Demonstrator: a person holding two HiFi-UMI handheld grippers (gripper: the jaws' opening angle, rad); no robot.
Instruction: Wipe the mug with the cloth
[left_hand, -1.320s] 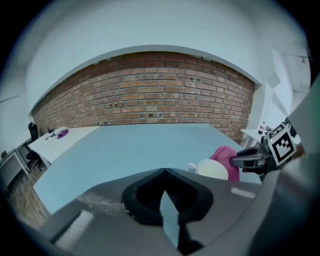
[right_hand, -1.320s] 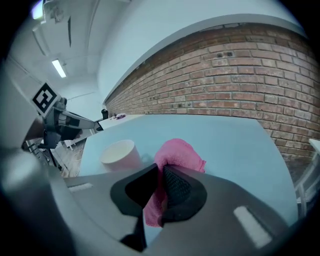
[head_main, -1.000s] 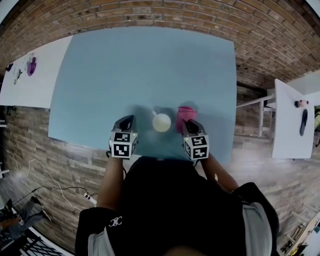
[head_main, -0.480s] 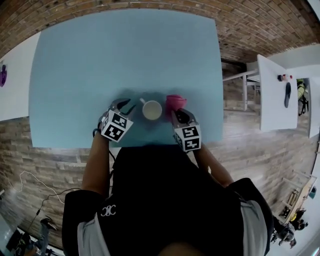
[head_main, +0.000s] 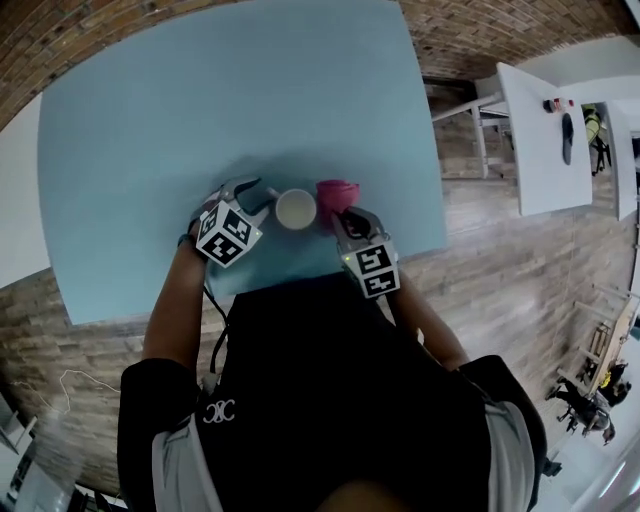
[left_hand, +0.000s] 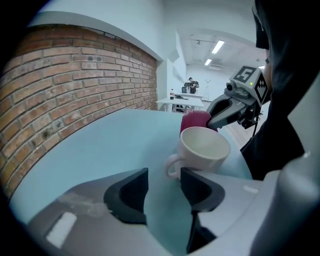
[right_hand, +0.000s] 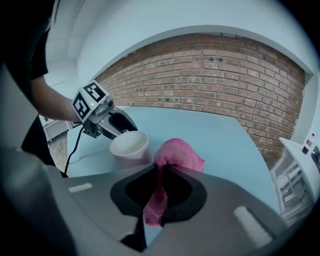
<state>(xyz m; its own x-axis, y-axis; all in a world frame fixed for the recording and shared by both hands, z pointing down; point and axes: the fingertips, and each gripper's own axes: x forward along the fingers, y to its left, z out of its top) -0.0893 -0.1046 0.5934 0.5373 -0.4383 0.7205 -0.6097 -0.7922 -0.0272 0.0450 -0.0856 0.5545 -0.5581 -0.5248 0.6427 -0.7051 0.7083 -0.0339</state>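
White mug (head_main: 296, 209) upright near the near edge of our blue desk (head_main: 200, 100), our left gripper (left_hand: 163, 180) just behind its handle, fingers partly apart and opening with nothing pinched, our right gripper (right_hand: 161, 172) with fingers clamped on the pink cloth (right_hand: 180, 152), bunched just beside the mug.

- You're working in a lab-like studio: a red brick wall (left_hand: 75, 75) stands behind your pale blue table (head_main: 200, 100).
- Plain white worktables (head_main: 530, 160) stand nearby on a wood-plank floor (head_main: 480, 230).
- Long strip ceiling lights (left_hand: 217, 46) hang overhead.
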